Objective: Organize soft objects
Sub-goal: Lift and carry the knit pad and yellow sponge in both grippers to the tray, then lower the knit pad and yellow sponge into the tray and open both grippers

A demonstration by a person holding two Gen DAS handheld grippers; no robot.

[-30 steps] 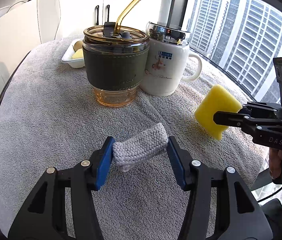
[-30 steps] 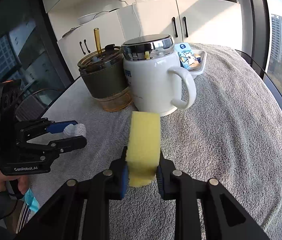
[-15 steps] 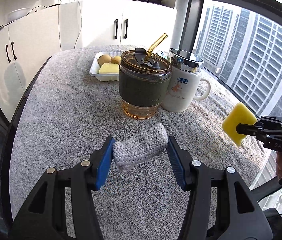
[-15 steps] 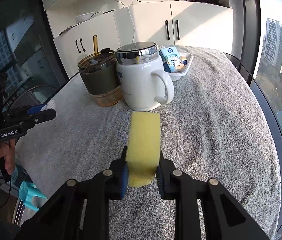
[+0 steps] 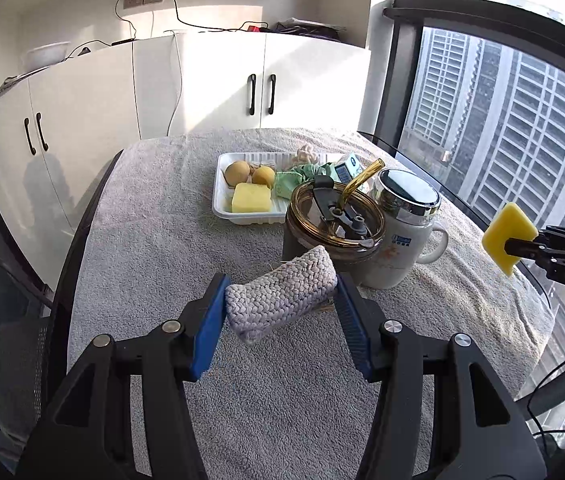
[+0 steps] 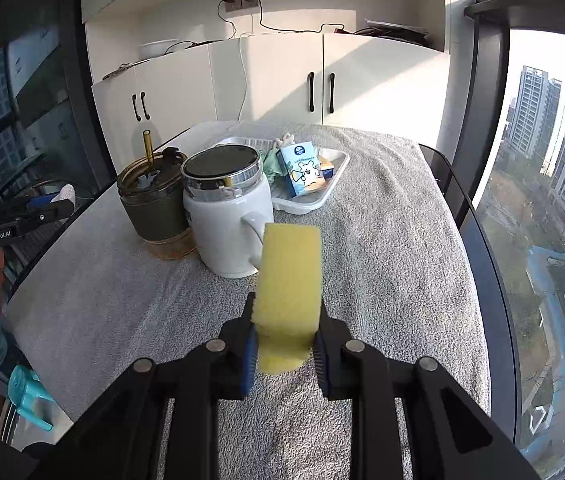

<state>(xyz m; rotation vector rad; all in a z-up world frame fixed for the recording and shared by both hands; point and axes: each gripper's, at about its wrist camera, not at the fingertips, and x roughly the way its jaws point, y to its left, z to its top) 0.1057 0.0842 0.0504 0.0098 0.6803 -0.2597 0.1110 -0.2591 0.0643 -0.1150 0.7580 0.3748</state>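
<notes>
My left gripper point(image 5: 280, 312) is shut on a grey knitted cloth point(image 5: 280, 298) and holds it in the air above the grey towel-covered table point(image 5: 154, 240). My right gripper point(image 6: 284, 344) is shut on a yellow sponge point(image 6: 288, 280), held upright above the table; the sponge also shows in the left wrist view point(image 5: 508, 236) at the right. The left gripper with the cloth shows small at the left of the right wrist view point(image 6: 48, 206). A white tray point(image 5: 218, 204) at the far side holds a yellow block point(image 5: 251, 198), two round yellow balls, a green cloth point(image 5: 294, 182) and a small carton point(image 6: 300, 170).
An amber tumbler with a dark sleeve and straw point(image 5: 332, 224) and a white lidded mug point(image 5: 402, 236) stand side by side mid-table, in front of the tray. White cabinets point(image 5: 202, 88) stand behind. A window is at the right, past the table's edge.
Both grippers have risen and pulled back from the table with their loads still held. The tumbler, mug and tray now look farther away and lower.
</notes>
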